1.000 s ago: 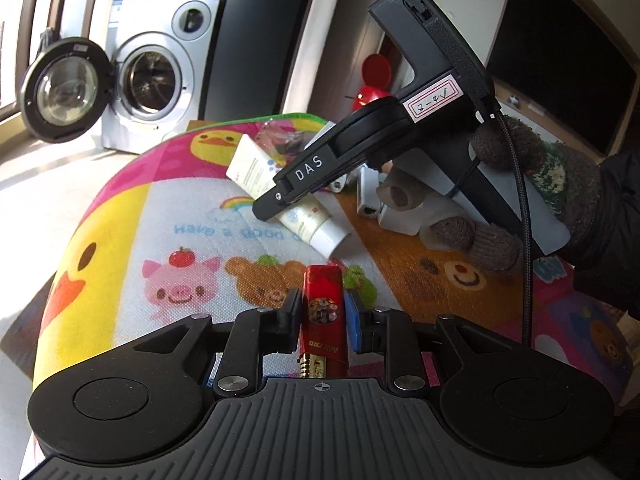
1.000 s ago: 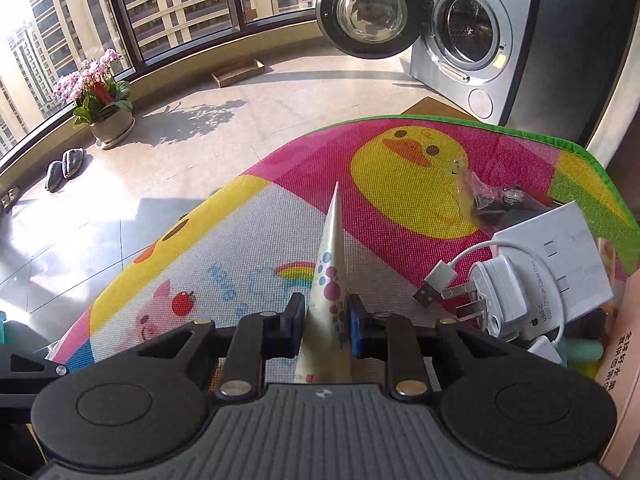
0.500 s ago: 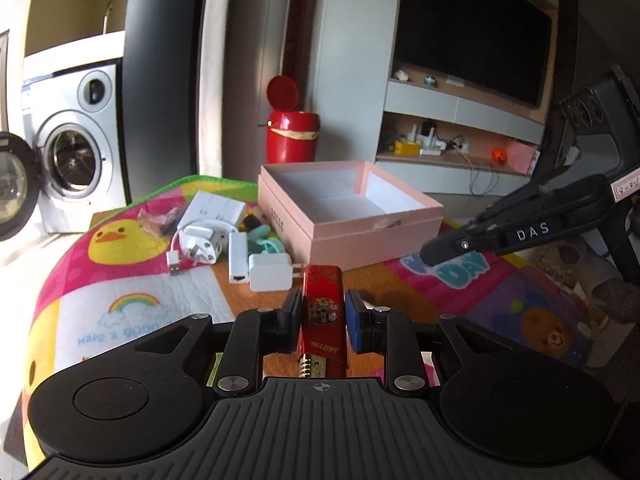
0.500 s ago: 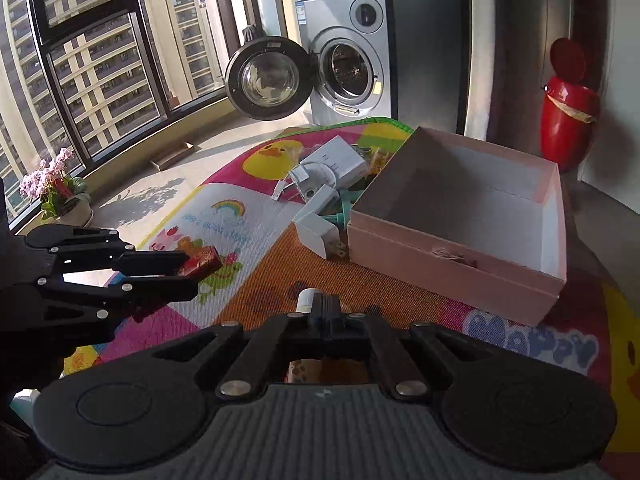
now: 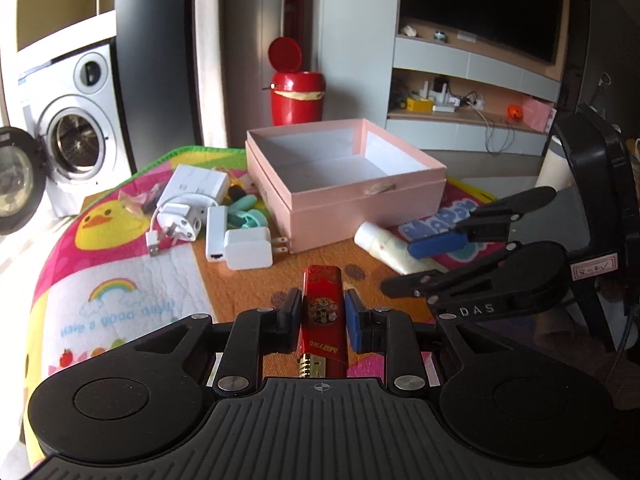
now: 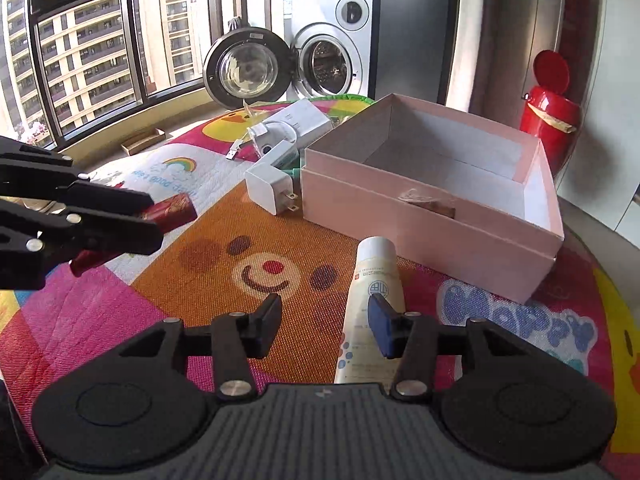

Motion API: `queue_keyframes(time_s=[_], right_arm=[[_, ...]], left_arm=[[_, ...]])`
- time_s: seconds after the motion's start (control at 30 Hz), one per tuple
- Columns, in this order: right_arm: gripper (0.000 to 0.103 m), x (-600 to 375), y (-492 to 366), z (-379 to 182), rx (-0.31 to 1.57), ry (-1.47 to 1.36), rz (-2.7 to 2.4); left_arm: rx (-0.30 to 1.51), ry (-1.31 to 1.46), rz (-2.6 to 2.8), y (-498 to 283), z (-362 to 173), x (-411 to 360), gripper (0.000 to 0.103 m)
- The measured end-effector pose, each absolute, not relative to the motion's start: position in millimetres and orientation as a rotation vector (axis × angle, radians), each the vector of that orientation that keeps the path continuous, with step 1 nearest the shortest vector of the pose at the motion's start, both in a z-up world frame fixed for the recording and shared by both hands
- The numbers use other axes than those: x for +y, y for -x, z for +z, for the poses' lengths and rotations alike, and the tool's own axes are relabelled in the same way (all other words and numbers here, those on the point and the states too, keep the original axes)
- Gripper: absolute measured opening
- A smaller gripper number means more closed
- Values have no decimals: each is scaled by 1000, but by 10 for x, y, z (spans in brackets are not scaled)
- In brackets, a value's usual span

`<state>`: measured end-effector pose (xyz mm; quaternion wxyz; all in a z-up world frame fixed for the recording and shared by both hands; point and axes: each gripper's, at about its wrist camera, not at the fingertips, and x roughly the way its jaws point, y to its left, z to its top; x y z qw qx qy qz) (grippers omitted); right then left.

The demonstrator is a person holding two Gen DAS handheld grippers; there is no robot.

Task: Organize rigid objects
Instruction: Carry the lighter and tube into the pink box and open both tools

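- My right tool (image 6: 324,326) has just been opening: its jaws now stand spread, and the white cream tube (image 6: 370,312) lies on the play mat (image 6: 224,216) just in front of the pink box (image 6: 432,216), its flat end under the blue pad, no longer pinched.
- A second ago that tool held the tube upright between pressed pads, out over the duck print; now the tube rests flat with its cap toward the box wall.
- I judge this a set-down short of the goal: the tube sits beside the box, not in it, and the box looks empty apart from its ribbon tab.
- My left tool (image 5: 323,320) is pinching the red lighter-like case (image 5: 323,308) between its pads, held above the mat.
- Compared with a second ago, its view has swung from the washing machine (image 5: 76,136) side to face the box, which I take to mean the red case goes in next.
- The chargers and cable (image 5: 188,216) lie heaped to the left of the box, untouched.
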<state>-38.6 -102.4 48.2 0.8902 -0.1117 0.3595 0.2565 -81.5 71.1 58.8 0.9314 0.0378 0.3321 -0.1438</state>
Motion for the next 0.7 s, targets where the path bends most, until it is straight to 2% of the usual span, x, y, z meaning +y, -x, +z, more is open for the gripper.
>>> queue_keyframes(time_s=[0.13, 0.3, 0.37, 0.47, 0.6, 0.7], right_arm=[[48, -862, 314, 412, 702, 351, 467], [48, -1084, -60, 351, 798, 194, 453], [37, -1145, -128, 318, 850, 153, 473], [36, -1218, 8, 403, 872, 146, 517], [35, -1461, 279, 785, 865, 54, 566], [35, -1611, 269, 1279, 767, 18, 545]], left_arm=[[740, -54, -302, 886, 401, 748, 27], [751, -19, -299, 810, 310, 753, 27], [745, -12, -298, 776, 323, 730, 27], [730, -9, -335, 793, 355, 705, 27], [688, 22, -394, 732, 541, 705, 27], [573, 1, -412, 501, 985, 640, 27]])
